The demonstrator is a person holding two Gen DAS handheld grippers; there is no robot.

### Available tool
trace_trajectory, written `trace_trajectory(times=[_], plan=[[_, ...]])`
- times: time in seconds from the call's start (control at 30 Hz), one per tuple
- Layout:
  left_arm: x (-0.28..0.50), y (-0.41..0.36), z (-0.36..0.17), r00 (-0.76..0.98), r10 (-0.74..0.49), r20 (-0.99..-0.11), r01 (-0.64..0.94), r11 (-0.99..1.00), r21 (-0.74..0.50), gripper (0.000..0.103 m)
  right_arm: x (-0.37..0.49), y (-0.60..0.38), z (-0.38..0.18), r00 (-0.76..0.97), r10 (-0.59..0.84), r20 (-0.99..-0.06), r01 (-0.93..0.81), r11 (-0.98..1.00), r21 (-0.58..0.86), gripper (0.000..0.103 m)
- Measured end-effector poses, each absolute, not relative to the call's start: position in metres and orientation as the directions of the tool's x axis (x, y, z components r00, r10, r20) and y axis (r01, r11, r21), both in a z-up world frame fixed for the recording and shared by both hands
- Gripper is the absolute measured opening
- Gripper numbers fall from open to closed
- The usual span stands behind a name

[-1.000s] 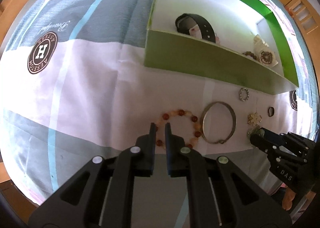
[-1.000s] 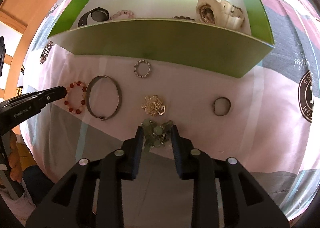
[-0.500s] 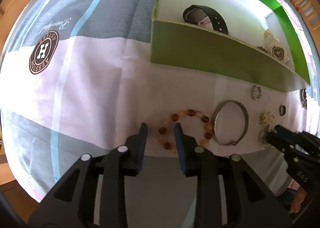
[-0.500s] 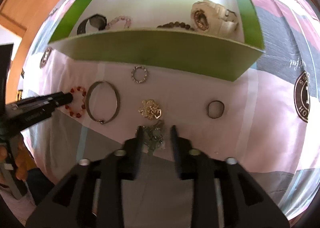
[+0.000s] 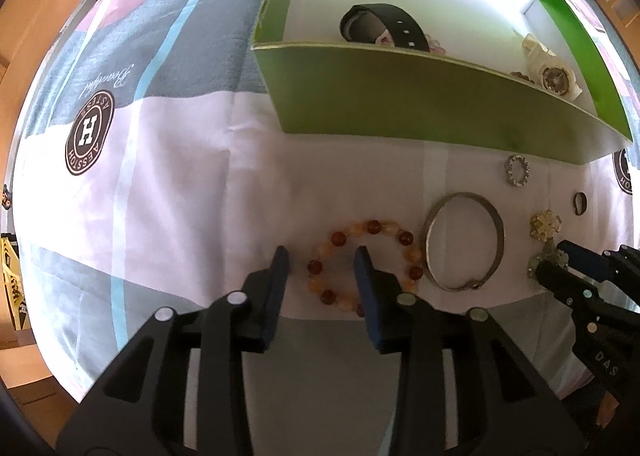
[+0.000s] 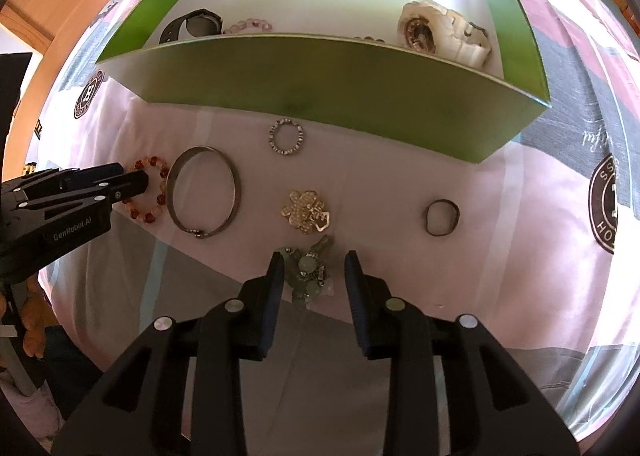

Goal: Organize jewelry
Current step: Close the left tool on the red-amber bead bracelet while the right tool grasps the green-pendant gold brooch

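Left tongs point(image 5: 322, 268) marked "GenRobot.AI" released over bead bracelet point(image 5: 362, 262), right tongs point(image 6: 314, 270) released, "H" logo cloth point(image 5: 90, 133)

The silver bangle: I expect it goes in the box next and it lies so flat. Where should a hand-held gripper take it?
The silver bangle lies flat on the cloth, an open ring. Probably best to come straight down with one finger inside the ring and one outside, pinching the thin band on a plain stretch, away from the clasp and the beaded bracelet beside it.

Bright daylight washes the white floor of the green box point(image 5: 400, 95) to glare; soft shadows lie under its near wall; fisheye bending and dark vignette ring both views; focus sharp
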State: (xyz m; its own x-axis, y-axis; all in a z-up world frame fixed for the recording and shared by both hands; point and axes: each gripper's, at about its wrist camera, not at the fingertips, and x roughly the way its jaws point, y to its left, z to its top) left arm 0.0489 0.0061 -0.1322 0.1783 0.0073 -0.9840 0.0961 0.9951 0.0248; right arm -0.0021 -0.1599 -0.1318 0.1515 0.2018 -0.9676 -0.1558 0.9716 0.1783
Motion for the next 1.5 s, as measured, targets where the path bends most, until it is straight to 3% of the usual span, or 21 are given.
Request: trace_trajectory(times=[0.13, 0.2, 0.27, 0.53, 0.8, 1.1, 1.33, 1.4, 1.43, 1.5], plan=[[0.046, -0.001, -0.132, 0.181, -0.001, -0.983, 0.105, 0.994, 0.019, 0.024, -0.002, -0.160, -0.131, 0.152, 0.202, -0.968, -0.157, 0.972, 0.178, 0.031], [0.045, -0.003, -0.132, 0.179, -0.015, -0.984, 0.107, 0.994, 0.005, 0.014, -0.002, -0.156, -0.132, 0.155, 0.201, -0.967, -0.156, 0.972, 0.177, 0.031], [0.044, -0.006, -0.131, 0.179, -0.018, -0.984, 0.105, 0.994, 0.001, 0.012, -0.004, -0.159, -0.133, 0.155, 0.212, -0.965, -0.154, 0.970, 0.188, 0.023], [0.046, 0.005, -0.127, 0.184, -0.055, -0.981, 0.097, 0.995, -0.037, 0.011, -0.005, -0.166, -0.125, 0.175, 0.222, -0.959, -0.157, 0.968, 0.195, 0.008], [0.043, 0.010, -0.110, 0.209, -0.113, -0.971, 0.101, 0.990, -0.094, 0.008, 0.000, -0.183, -0.106, 0.235, 0.241, -0.942, -0.121, 0.969, 0.218, 0.007], [0.047, 0.007, -0.115, 0.165, -0.070, -0.984, 0.085, 0.995, -0.057, 0.008, -0.001, -0.183, -0.114, 0.206, 0.228, -0.952, -0.126, 0.971, 0.206, 0.007], [0.045, -0.003, -0.115, 0.173, -0.020, -0.985, 0.107, 0.994, -0.002, 0.011, 0.000, -0.174, -0.125, 0.169, 0.209, -0.963, -0.150, 0.971, 0.184, 0.008], [0.044, -0.006, -0.114, 0.172, -0.024, -0.985, 0.118, 0.993, -0.003, 0.021, 0.002, -0.171, -0.127, 0.164, 0.205, -0.965, -0.150, 0.972, 0.181, 0.012], [0.044, -0.008, -0.113, 0.172, -0.027, -0.985, 0.122, 0.993, -0.006, 0.025, 0.003, -0.170, -0.127, 0.164, 0.202, -0.965, -0.142, 0.973, 0.179, 0.022], [0.043, -0.010, -0.111, 0.173, -0.018, -0.985, 0.130, 0.992, 0.005, 0.036, 0.004, -0.169, -0.127, 0.160, 0.203, -0.966, -0.142, 0.973, 0.181, 0.025]])
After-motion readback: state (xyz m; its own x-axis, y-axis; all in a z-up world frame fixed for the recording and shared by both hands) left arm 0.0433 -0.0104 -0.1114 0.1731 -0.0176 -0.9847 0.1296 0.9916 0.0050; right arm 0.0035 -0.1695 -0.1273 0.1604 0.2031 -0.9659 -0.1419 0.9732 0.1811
